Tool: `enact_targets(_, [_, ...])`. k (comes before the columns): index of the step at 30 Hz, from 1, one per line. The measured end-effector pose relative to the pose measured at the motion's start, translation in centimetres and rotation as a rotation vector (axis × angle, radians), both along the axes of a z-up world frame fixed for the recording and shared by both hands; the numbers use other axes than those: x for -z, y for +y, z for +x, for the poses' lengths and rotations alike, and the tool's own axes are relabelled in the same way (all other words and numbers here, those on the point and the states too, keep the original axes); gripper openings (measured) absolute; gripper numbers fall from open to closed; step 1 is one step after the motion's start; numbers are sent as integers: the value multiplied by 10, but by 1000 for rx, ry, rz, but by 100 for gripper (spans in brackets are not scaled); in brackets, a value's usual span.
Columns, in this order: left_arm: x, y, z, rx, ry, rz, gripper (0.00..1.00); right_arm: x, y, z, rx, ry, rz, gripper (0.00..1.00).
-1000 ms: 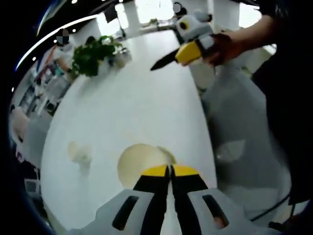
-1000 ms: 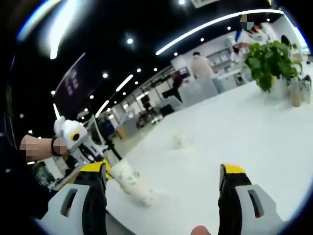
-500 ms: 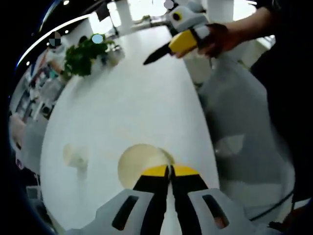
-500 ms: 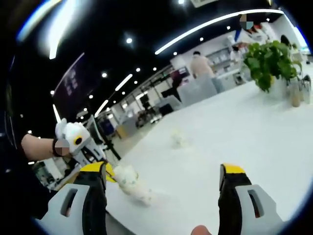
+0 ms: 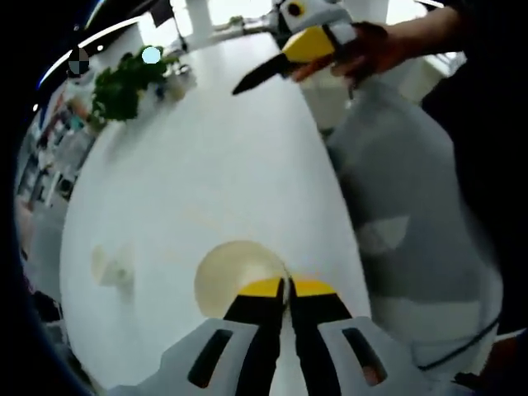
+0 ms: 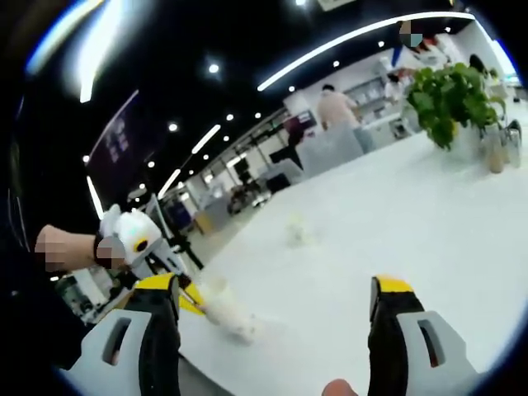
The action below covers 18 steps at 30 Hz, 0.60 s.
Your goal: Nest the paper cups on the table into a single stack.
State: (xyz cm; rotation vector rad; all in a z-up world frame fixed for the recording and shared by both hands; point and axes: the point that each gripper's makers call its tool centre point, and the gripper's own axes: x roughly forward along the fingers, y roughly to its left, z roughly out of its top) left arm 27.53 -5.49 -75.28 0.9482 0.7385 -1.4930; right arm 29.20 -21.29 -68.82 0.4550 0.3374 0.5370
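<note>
Left hand-held gripper [image 5: 287, 290]: jaws pressed together on the rim of a paper cup [image 5: 233, 277], mouth facing the camera, at the near edge of the white counter [image 5: 214, 165]. Second cup [image 5: 111, 266] sits apart, further left. Right hand-held gripper [image 6: 276, 301]: jaws wide apart, nothing between them. Potted plant [image 5: 115, 82] at the far end.

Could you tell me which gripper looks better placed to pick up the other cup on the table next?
Right, probably. The right gripper is open and empty, with the free cup ahead of it on the table. The left gripper is shut on a cup, so it cannot grasp another.
</note>
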Motion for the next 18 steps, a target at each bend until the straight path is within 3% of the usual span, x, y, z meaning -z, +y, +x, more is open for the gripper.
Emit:
enact_targets(10, [1, -2, 2, 16, 8, -10, 2, 2, 0, 0, 8, 8, 16, 93])
enact_targets(18, [3, 0, 1, 12, 17, -1, 11, 1, -1, 1, 12, 8, 21, 93])
